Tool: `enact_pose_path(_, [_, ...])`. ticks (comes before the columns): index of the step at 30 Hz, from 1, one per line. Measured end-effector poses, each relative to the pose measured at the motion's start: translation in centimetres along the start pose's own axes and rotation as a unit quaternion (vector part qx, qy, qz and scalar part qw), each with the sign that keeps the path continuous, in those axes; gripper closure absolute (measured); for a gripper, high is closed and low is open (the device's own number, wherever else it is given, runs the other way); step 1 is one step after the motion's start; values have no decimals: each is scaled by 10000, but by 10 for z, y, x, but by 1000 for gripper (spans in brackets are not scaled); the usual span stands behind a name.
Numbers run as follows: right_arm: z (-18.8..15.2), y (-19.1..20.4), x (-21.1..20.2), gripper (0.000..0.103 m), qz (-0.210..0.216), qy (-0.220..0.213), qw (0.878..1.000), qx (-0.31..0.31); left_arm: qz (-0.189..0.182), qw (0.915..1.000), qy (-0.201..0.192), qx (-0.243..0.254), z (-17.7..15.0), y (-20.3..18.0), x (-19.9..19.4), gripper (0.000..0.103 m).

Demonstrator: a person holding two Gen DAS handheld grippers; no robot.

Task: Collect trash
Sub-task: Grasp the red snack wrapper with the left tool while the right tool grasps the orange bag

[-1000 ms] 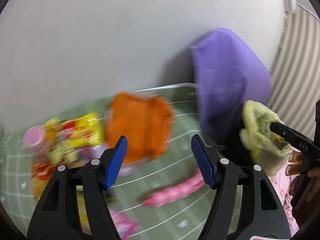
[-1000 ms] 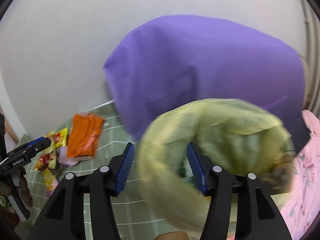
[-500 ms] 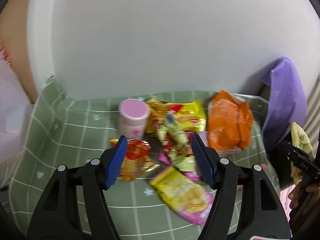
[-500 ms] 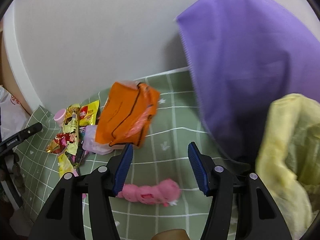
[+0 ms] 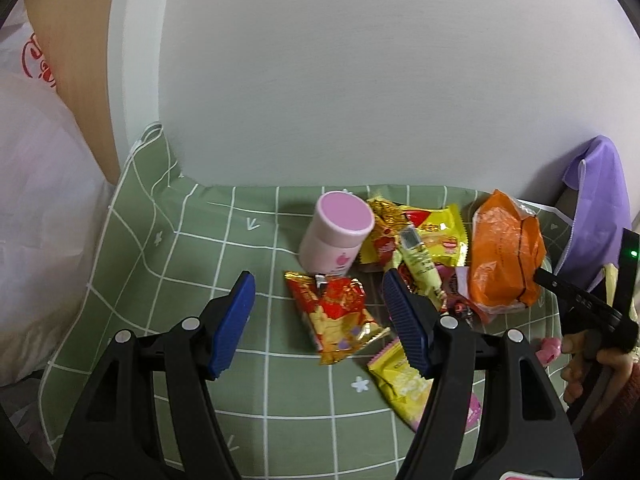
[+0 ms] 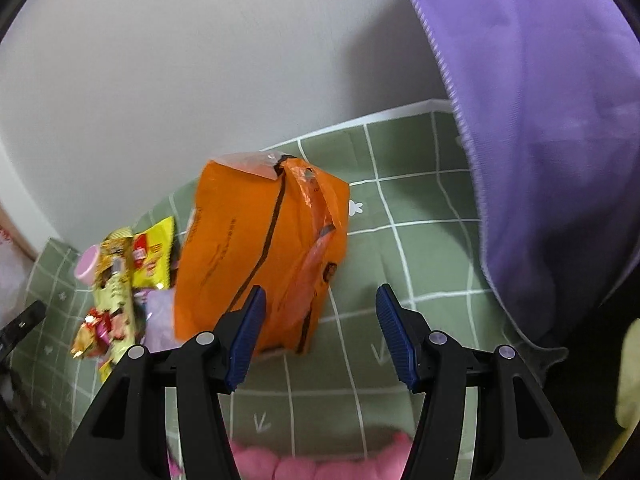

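Snack wrappers lie in a heap on a green checked cloth (image 5: 224, 248). In the left wrist view my left gripper (image 5: 318, 322) hangs open over a red and gold packet (image 5: 336, 312), with nothing between its fingers. Behind it stand a pink jar (image 5: 338, 236), yellow wrappers (image 5: 432, 236) and an orange bag (image 5: 504, 256). A yellow and pink packet (image 5: 404, 384) lies under the right finger. In the right wrist view my right gripper (image 6: 318, 334) is open and empty, with the orange bag (image 6: 256, 256) just beyond its left finger. A pink wrapper (image 6: 312, 462) lies below it.
A purple bag (image 6: 552, 140) stands at the right against the white wall (image 5: 360, 80). A yellowish bag (image 6: 630, 380) shows at the right edge. A white plastic bag (image 5: 36, 216) sits left of the cloth. A hand (image 5: 588, 364) holds the other gripper at the right.
Both grippers swung left and down, away from the purple and yellowish bags. The left one now looks at the wrapper heap, the right one at the orange bag. Jaws stayed open.
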State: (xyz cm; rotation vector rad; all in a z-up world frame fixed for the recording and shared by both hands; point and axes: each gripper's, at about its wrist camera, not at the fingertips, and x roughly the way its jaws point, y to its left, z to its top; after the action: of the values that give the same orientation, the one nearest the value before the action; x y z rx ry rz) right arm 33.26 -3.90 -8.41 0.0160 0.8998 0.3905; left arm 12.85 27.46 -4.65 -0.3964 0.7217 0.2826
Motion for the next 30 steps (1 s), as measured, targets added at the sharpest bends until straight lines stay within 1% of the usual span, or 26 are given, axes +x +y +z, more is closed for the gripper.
enact_pose_path(3, [1,7,11,49,-86,-48,9999,-124,22,10000,29,-43,-1,4,1,40])
enact_pose_path(4, [2,11,12,53,-124,-55,9997,-223,28,10000,45,-54,-1,6,2,40])
enact_pose_path(5, [3,14,13,70,-84,-41,9995,-296,32,10000,59,-62,-2,7,3,40])
enact_pose_path(7, [2,17,15,77,15,67,9993,-358,30,9999,91,-79,-3,8,4,40])
enact_pose_path(8, [1,18,14,84,54,56,9993,-369,22,9999,107,-83,-3,8,5,40])
enact_pose_path(9, [0,19,12,86,61,52,9992,-391,13,9999,115,-80,-3,8,6,40])
enact_pose_path(11, [-2,19,7,92,80,44,9990,-444,-16,9999,128,-71,-4,7,7,40])
enact_pose_path(14, [-5,15,-5,96,66,20,9989,-463,-62,9998,149,-84,-6,6,9,40])
enact_pose_path(22, [-16,-14,-46,97,-71,-89,9998,-190,-57,9995,309,-97,-8,9,27,40])
enact_pose_path(26, [-27,-31,-64,97,-158,-69,9996,-223,-25,9983,569,-124,-4,9,48,40])
enact_pose_path(30, [-34,-41,-71,97,-143,-15,9998,-140,27,9965,838,70,-4,-2,66,41])
